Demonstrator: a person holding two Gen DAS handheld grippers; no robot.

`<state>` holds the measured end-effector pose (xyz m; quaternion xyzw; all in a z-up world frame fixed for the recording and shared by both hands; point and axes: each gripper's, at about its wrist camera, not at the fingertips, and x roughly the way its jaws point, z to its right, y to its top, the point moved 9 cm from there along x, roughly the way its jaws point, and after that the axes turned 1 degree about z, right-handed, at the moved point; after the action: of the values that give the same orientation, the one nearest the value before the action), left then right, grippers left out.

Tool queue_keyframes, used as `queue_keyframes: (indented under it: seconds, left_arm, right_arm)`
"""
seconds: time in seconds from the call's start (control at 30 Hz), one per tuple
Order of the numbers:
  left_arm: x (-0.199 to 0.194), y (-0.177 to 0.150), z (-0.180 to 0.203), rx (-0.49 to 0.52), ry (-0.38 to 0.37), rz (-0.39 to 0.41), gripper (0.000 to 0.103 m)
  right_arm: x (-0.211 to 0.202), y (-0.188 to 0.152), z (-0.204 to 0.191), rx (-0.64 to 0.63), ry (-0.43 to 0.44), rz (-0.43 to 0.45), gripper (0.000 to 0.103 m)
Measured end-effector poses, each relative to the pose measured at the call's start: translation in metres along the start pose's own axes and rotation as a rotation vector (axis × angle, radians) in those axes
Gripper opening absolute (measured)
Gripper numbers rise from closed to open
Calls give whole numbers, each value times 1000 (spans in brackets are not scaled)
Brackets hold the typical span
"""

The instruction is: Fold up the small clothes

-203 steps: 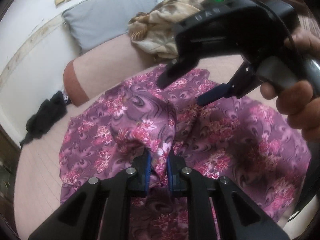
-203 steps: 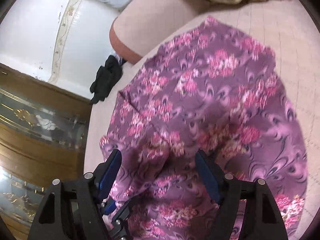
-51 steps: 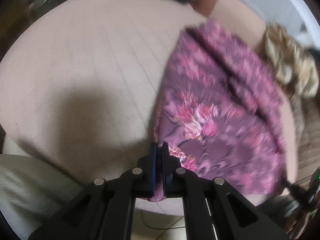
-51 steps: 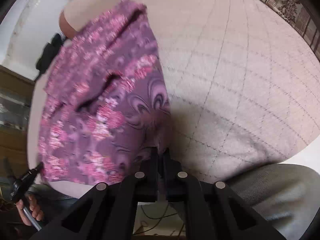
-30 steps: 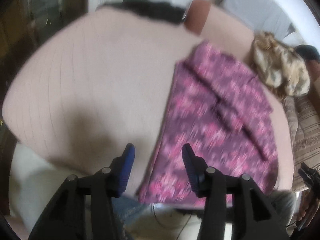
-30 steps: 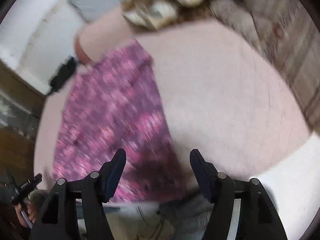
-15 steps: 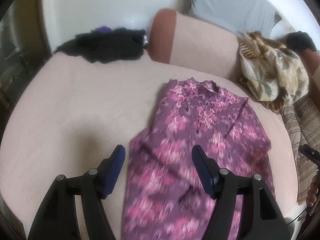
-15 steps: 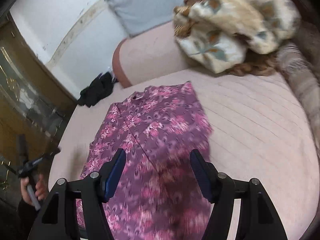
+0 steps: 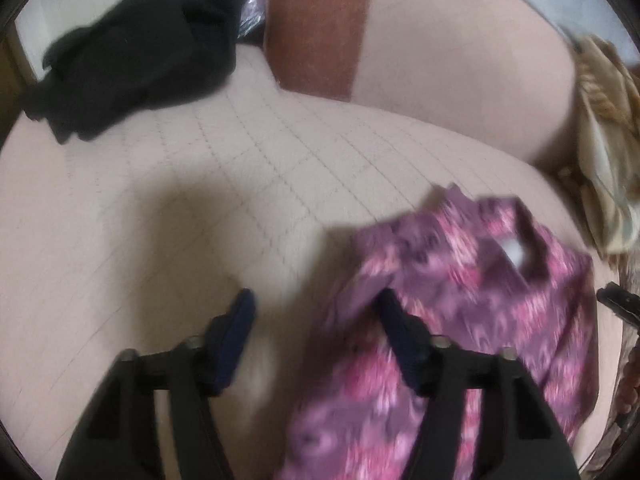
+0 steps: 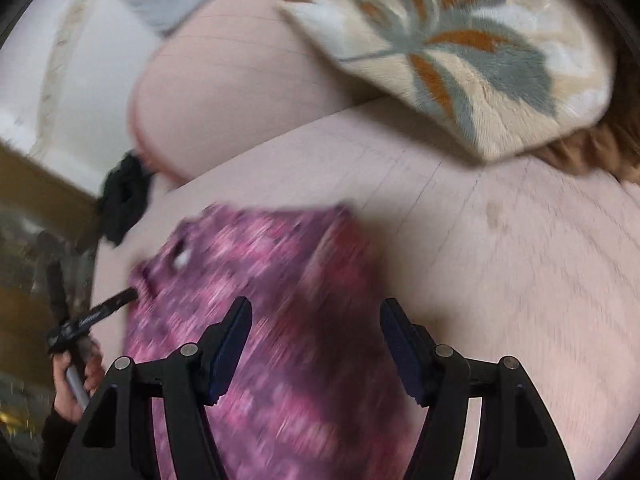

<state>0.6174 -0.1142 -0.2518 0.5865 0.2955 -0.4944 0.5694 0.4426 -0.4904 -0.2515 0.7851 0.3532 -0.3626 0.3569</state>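
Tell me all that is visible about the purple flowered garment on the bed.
The purple flowered garment is thin printed cloth, purple with pink blossoms, blurred here by motion. It lies spread fairly flat on the pale quilted bed cover, with a neck opening and a small white label at its far end. Nothing grips it: the left gripper and the right gripper are both open above it.

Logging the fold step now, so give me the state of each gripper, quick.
Left gripper: open, holding nothing; one finger lies over the edge of the purple floral-print garment.
Right gripper: open, holding nothing, above the same garment.
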Motion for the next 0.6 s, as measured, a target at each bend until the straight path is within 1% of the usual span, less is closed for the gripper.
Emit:
queue_keyframes:
  seconds: [0.03,0.07,0.1,0.13,0.17,0.2,0.23,0.27,0.3,0.33,0.37,0.4,0.43,0.47,0.53,0.57,0.6]
  left_arm:
    - [9,3,2,-4,-32,-18,26]
    - [13,3,4,-9,-62,-32,15]
    - [14,5,5,-12,-76,-25,14]
    - [13,7,6,-4,-88,-18,8]
    - [11,10,5,-3,-101,-16,7]
    - [4,15,3,-15,-134,5,7]
    - [-1,20,0,-20,-141,22,7]
    - [-7,26,-6,-31,-139,48,7]
    - [-12,31,-11,-53,-151,65,7]
    - [-13,34,-15,-85,-179,74,7]
    - [-8,34,-16,-93,-177,73,7]
    - [2,29,-16,-76,-136,51,7]
    - [14,22,-14,-55,-84,17,7]
    - [20,19,-14,-54,-70,8,7]
    - [21,20,-11,-53,-63,25,7]
    - [22,21,-9,-51,-52,23,7]
    - [21,21,-9,-49,-44,19,7]
  right_arm:
    - [6,9,5,10,-7,-1,71]
    - [15,19,11,23,-12,1,68]
    - [22,24,15,33,-12,0,66]
    - [31,27,18,39,-9,-16,52]
    - [38,27,20,31,-20,-30,34]
    - [39,29,22,2,-55,-20,24]
    - [37,30,21,-15,-55,-13,4]
    - [34,31,21,-20,-39,-3,3]
    - [29,33,23,-11,-48,25,3]
    - [22,35,23,-8,-43,58,2]
    - [20,36,23,-17,-47,74,2]
    - [24,33,23,-29,-76,70,2]
    - [35,26,25,-40,-107,28,3]
    - [39,25,25,-38,-119,26,4]
    - [33,29,22,-1,-81,50,7]
    - [33,30,22,5,-66,52,7]
    - [37,28,23,-1,-84,39,5]
